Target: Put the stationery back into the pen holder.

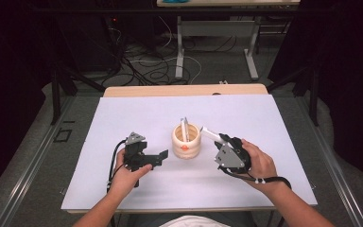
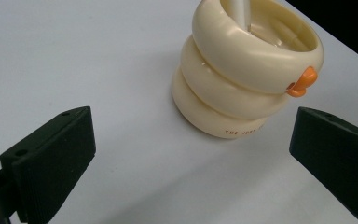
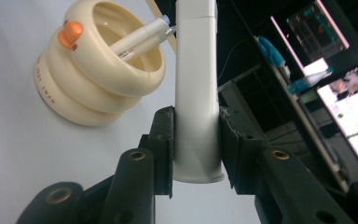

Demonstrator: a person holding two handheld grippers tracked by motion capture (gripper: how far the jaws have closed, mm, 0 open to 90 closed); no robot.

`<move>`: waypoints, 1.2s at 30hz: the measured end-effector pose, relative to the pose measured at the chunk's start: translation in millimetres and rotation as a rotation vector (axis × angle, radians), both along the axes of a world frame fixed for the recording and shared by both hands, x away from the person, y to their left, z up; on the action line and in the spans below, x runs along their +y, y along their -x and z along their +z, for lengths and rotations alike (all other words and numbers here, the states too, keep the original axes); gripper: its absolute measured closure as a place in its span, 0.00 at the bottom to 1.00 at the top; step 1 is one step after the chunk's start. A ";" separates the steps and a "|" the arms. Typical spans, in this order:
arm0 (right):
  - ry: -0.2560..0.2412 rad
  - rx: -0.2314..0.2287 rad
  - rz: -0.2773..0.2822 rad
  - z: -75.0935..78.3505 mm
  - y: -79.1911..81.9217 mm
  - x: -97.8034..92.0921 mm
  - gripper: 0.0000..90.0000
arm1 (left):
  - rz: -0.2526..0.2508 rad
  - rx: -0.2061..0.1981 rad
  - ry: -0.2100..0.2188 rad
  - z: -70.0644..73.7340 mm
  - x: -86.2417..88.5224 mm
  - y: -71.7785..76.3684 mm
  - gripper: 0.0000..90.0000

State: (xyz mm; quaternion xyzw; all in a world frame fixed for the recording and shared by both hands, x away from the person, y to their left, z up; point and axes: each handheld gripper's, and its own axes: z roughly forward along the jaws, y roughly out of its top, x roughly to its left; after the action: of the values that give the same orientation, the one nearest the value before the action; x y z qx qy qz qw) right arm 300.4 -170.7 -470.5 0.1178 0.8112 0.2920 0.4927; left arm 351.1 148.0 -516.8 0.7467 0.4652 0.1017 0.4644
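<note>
Two pens [image 1: 185, 128] stood in the cream holder [image 1: 186, 142] mid-table [image 1: 123, 118], with bare white surface all around it out to the edges. The left gripper [image 1: 160, 156] sat beside it, jaws spread wide. The right gripper [image 3: 196, 140] pinched a white tube [image 3: 196, 88], its far end cut off.

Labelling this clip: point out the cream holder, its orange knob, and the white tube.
cream holder [image 2: 223, 88], left gripper view, middle ring.
orange knob [image 2: 304, 81], left gripper view, its top.
white tube [image 3: 196, 84], right gripper view, mid-body.
</note>
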 end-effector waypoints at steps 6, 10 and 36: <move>0.110 -0.059 0.062 -9.2 7.0 5.3 0.75 | -0.013 -0.011 0.009 3.6 2.0 -2.0 0.00; 0.196 -0.087 0.106 -17.8 10.0 11.3 0.75 | -0.035 -0.014 -0.011 7.1 3.0 -3.7 0.00; 0.478 -0.163 0.294 -51.1 22.9 48.3 0.75 | -0.192 -0.071 -0.105 30.8 -0.7 2.8 0.18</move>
State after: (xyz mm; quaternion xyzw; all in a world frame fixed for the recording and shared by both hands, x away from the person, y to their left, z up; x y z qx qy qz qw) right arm 277.4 -122.4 -521.6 -0.1442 0.8230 0.1693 0.5227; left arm 348.3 147.3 -485.9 0.8072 0.3686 0.1074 0.4484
